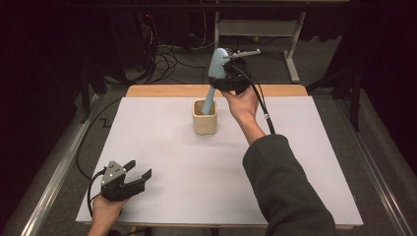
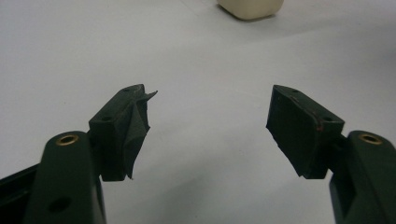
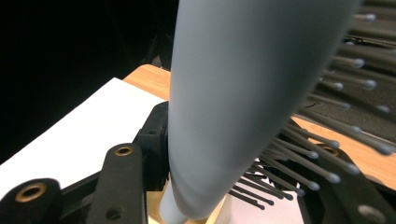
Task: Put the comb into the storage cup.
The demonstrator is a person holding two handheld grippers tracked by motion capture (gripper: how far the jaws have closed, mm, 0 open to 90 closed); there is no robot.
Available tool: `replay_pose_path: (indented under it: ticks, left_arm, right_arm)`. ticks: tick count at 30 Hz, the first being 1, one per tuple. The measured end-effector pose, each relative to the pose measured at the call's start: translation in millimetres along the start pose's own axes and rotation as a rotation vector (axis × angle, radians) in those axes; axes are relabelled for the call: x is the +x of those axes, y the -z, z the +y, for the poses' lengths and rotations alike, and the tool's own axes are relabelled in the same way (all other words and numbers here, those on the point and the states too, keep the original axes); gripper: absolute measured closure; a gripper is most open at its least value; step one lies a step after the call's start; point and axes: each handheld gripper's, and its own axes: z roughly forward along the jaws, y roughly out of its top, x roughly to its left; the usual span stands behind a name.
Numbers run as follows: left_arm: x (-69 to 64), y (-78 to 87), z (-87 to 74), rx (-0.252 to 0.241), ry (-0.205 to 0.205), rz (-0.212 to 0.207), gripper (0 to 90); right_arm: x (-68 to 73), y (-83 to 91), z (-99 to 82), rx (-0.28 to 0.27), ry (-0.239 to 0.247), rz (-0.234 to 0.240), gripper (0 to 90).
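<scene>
A light blue hairbrush (image 1: pixel 217 63) stands nearly upright, bristled head up, in my right gripper (image 1: pixel 231 84), which is shut on it near the far edge of the table. The narrow handle end points down into a cream cup (image 1: pixel 204 121). Up close, the blue brush body (image 3: pixel 243 93) sits between the black jaws of the right gripper (image 3: pixel 233 163), with dark bristles (image 3: pixel 327 154) fanning to the right and the cup rim (image 3: pixel 225 211) just below. My left gripper (image 1: pixel 140 168) rests at the near left of the white table top. Seen up close, the left gripper (image 2: pixel 212 100) is open with nothing between its jaws.
A white sheet (image 1: pixel 162 147) covers the table, and a wooden strip (image 1: pixel 162 91) shows along its far edge. Cables (image 1: pixel 167 59) and a desk frame (image 1: pixel 290 44) are on the floor beyond. The cup's base (image 2: pixel 250 7) lies far ahead of the left gripper.
</scene>
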Motion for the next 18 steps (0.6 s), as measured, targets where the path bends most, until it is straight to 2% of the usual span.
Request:
replay_pose_path:
  ticks: [18]
  left_arm:
    - [0.4,0.2,0.2,-0.005,0.005,-0.004,30.0]
  right_arm:
    - [-1.8,-10.9,-7.5,0.043,0.003,-0.018,51.5]
